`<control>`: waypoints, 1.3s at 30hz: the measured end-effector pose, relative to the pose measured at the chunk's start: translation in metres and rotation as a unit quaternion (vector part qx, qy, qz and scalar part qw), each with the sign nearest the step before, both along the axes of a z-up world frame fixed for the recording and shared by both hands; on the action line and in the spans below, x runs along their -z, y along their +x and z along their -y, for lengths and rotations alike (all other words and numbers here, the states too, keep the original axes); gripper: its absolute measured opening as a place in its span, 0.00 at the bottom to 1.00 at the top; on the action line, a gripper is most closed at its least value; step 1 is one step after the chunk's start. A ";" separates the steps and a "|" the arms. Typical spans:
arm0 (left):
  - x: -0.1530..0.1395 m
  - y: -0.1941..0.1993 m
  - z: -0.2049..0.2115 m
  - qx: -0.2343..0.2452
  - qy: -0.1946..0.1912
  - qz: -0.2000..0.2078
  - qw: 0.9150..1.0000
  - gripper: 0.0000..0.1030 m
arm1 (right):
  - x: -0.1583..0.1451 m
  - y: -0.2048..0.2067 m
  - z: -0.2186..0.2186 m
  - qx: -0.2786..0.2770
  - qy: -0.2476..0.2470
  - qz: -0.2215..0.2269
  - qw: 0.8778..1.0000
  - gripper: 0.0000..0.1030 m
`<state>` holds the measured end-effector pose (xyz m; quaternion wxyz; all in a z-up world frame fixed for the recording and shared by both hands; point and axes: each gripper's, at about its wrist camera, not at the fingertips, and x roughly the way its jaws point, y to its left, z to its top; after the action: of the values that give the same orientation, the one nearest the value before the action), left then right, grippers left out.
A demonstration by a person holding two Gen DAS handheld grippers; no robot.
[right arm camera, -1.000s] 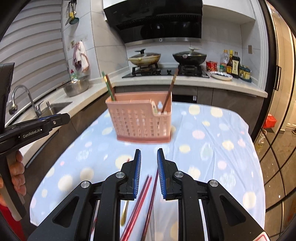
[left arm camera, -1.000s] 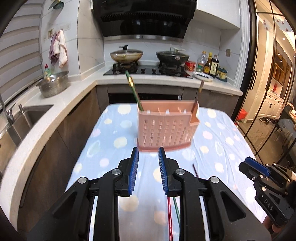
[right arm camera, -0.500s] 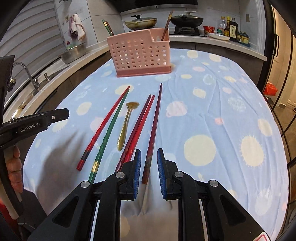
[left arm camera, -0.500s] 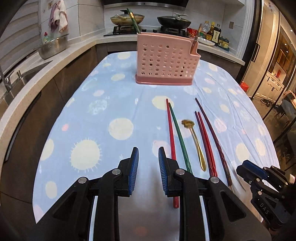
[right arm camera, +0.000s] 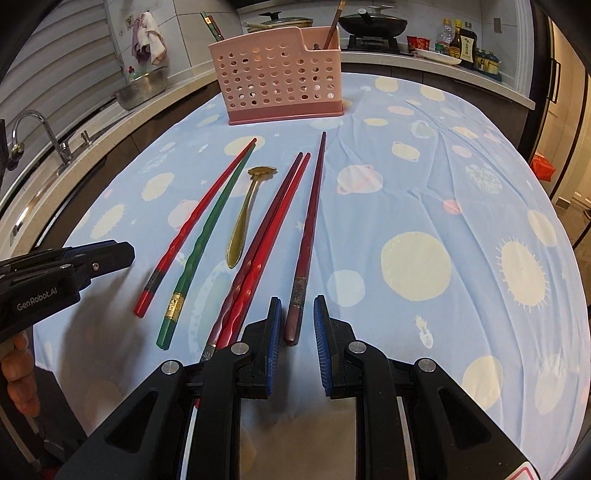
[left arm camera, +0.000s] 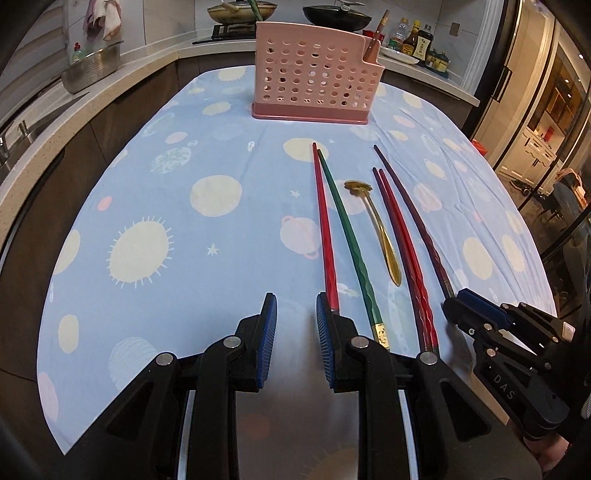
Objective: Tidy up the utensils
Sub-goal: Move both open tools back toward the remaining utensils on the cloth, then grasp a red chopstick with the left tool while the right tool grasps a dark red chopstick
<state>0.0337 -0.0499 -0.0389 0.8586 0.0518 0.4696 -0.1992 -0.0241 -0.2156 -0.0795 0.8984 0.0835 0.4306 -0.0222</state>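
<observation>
A pink perforated utensil holder stands at the far end of the blue tablecloth, with a green and a brown chopstick in it. On the cloth lie a red chopstick, a green chopstick, a gold spoon, a red pair and a dark purple chopstick. My left gripper is open and empty, just left of the red chopstick's near end. My right gripper is open, its jaws either side of the purple chopstick's near end.
A sink and faucet and a steel bowl sit on the counter to the left. Pans on a stove and bottles stand behind the table. Glass doors are at the right.
Both grippers have pulled back and tilted down from the holder toward the table's near end, so the loose chopsticks and spoon have come into full view. Both stay open.
</observation>
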 end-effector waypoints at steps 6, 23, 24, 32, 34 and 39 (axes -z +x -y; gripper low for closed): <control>0.007 -0.004 0.011 0.016 -0.001 -0.012 1.000 0.22 | 0.001 -0.001 0.001 0.000 -0.010 0.000 1.000 0.12; 0.019 -0.006 0.014 0.027 0.004 -0.022 0.999 0.16 | 0.001 -0.002 0.006 0.006 0.000 -0.002 1.000 0.10; 0.019 -0.006 0.014 0.028 0.003 -0.023 0.999 0.15 | 0.001 -0.002 0.006 0.006 0.000 -0.002 1.000 0.10; 0.019 -0.009 0.011 0.032 0.000 -0.024 0.999 0.07 | 0.001 -0.002 0.007 0.006 0.002 -0.002 1.000 0.07; 0.017 -0.010 0.010 0.031 0.000 -0.023 0.999 0.07 | 0.000 -0.004 0.008 0.005 0.006 -0.003 1.000 0.07; 0.004 -0.013 0.003 0.028 -0.009 -0.011 1.000 0.07 | -0.008 -0.010 0.011 0.008 0.009 0.006 1.000 0.07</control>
<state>0.0210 -0.0526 -0.0429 0.8480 0.0544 0.4756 -0.2277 -0.0338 -0.2268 -0.0713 0.8998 0.0950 0.4251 -0.0255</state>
